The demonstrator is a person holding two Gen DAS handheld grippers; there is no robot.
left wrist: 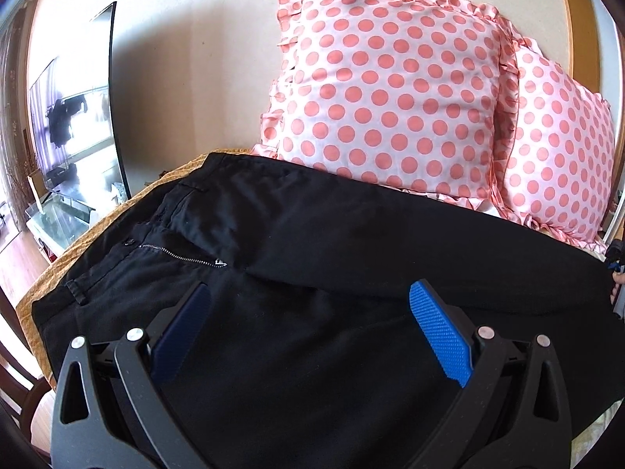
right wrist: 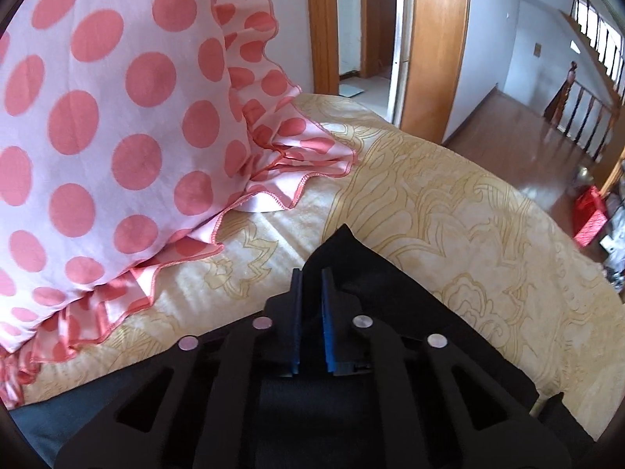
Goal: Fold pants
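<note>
Black pants [left wrist: 312, 258] lie spread across the bed, waistband and open zipper at the left, legs running to the right. My left gripper [left wrist: 308, 305] is open, its blue pads wide apart just above the crotch area of the pants, holding nothing. In the right wrist view my right gripper [right wrist: 311, 273] is shut on the end of a pant leg [right wrist: 343, 254]; a black fabric corner sticks out past the pads over the bedspread. The right gripper also shows at the far right edge of the left wrist view [left wrist: 617, 269].
Two pink polka-dot ruffled pillows [left wrist: 390, 93] [right wrist: 97, 117] lean against the wall behind the pants. A yellow patterned bedspread [right wrist: 449, 215] covers the bed. A TV [left wrist: 78, 117] stands left of the bed. A doorway [right wrist: 371, 39] and wooden floor lie beyond the bed's far side.
</note>
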